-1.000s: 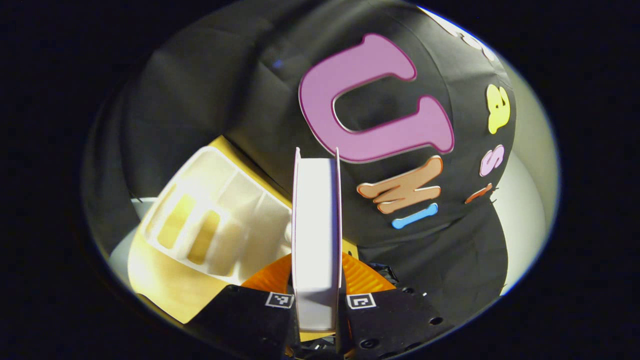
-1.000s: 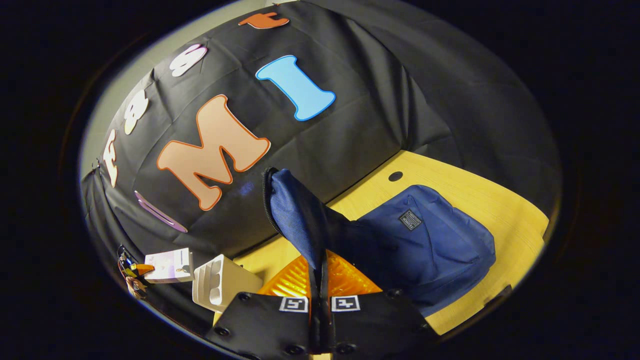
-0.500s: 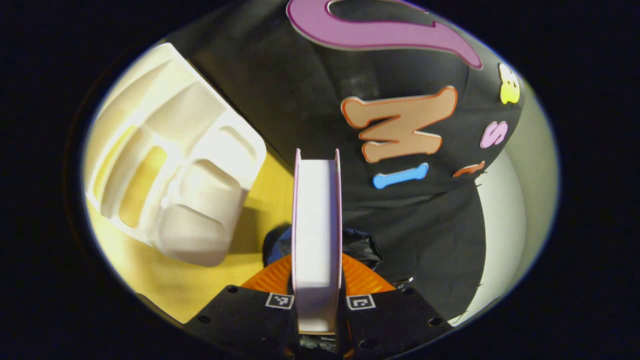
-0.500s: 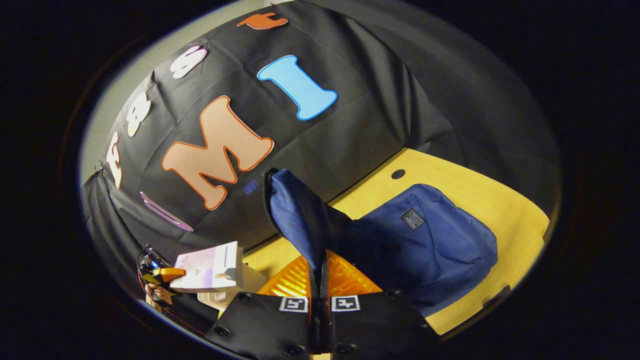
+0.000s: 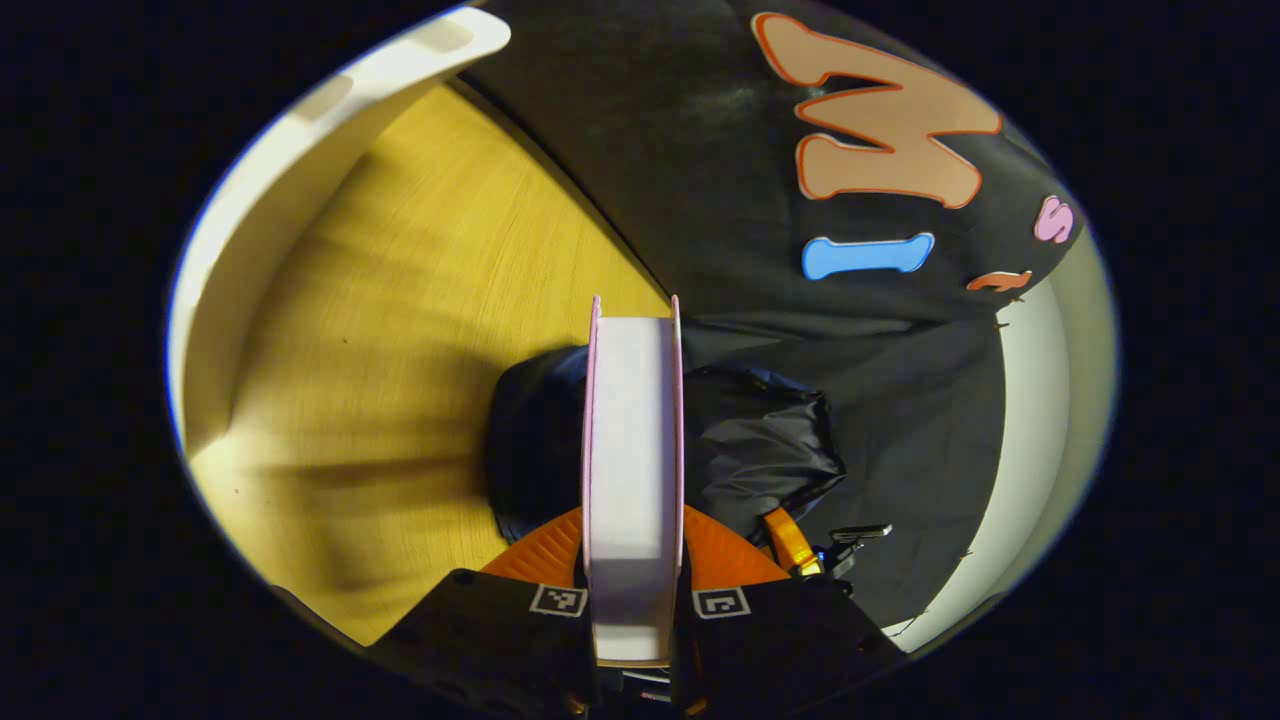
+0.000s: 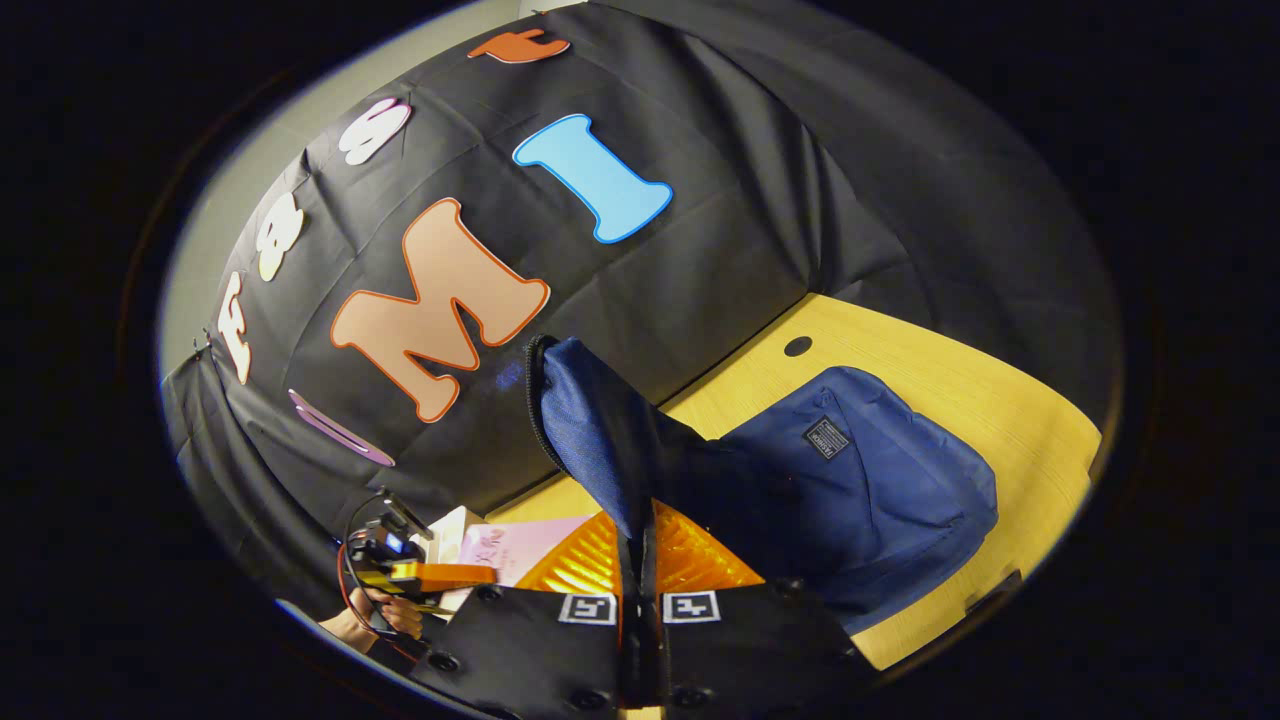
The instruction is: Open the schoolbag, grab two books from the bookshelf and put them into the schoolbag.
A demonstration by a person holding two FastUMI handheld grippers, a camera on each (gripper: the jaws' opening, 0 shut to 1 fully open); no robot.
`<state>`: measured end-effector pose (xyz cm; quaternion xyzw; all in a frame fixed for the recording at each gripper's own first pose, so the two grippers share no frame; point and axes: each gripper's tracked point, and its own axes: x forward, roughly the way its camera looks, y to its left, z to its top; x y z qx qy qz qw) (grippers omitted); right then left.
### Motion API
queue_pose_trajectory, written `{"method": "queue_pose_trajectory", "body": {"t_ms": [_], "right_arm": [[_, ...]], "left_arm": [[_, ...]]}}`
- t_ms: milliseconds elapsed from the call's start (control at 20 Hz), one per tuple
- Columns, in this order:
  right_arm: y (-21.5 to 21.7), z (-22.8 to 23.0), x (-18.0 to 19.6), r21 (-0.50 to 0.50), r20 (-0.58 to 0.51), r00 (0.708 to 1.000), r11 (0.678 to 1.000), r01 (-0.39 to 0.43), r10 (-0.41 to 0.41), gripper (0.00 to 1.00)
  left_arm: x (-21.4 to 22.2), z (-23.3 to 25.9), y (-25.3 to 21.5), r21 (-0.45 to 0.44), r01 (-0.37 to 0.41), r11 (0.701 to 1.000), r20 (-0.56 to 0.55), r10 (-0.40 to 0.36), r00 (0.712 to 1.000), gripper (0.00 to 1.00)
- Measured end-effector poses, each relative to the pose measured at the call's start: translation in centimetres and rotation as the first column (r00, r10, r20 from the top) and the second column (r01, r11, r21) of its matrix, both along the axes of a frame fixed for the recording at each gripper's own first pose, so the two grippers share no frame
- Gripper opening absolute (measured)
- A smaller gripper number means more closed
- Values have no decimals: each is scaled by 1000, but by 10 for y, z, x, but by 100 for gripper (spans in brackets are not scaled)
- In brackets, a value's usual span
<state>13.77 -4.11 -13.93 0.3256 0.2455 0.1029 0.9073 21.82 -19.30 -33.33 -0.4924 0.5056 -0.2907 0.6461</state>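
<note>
Risk: book (image 5: 633,480), clamped in left tool (image 5: 634,600), is being snagged if schoolbag (image 6: 860,480) flap (image 6: 590,430), pinched by right tool (image 6: 640,640), is being let sag.

The schoolbag (image 6: 870,480) is matt woven cloth; the table (image 5: 400,300) is smooth wood-grain; the book (image 5: 632,480) shows matt paper pages; the bookshelf (image 5: 290,170) looks smooth plastic.
</note>
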Motion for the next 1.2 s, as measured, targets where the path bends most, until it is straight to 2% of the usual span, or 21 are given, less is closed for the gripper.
{"method": "queue_pose_trajectory", "body": {"t_ms": [250, 500, 750, 1200], "right_arm": [[1, 1, 0, -4, 1, 1000, 1000, -11, 11, 3], [1, 1, 1, 4, -3, 1000, 1000, -16, 16, 3], [0, 2, 2, 9, 2, 1000, 1000, -26, 26, 3], [2, 1, 3, 4, -7, 999, 999, -36, 36, 3]], "left_arm": [[6, -23, -45, -30, 11, 999, -70, -13, 997, 24], [5, -27, -92, -105, 37, 994, -101, -47, 994, 24], [3, -40, -139, -195, 0, 981, -147, -30, 989, 24], [0, -56, -205, -301, -54, 952, -208, -10, 978, 25]]}}
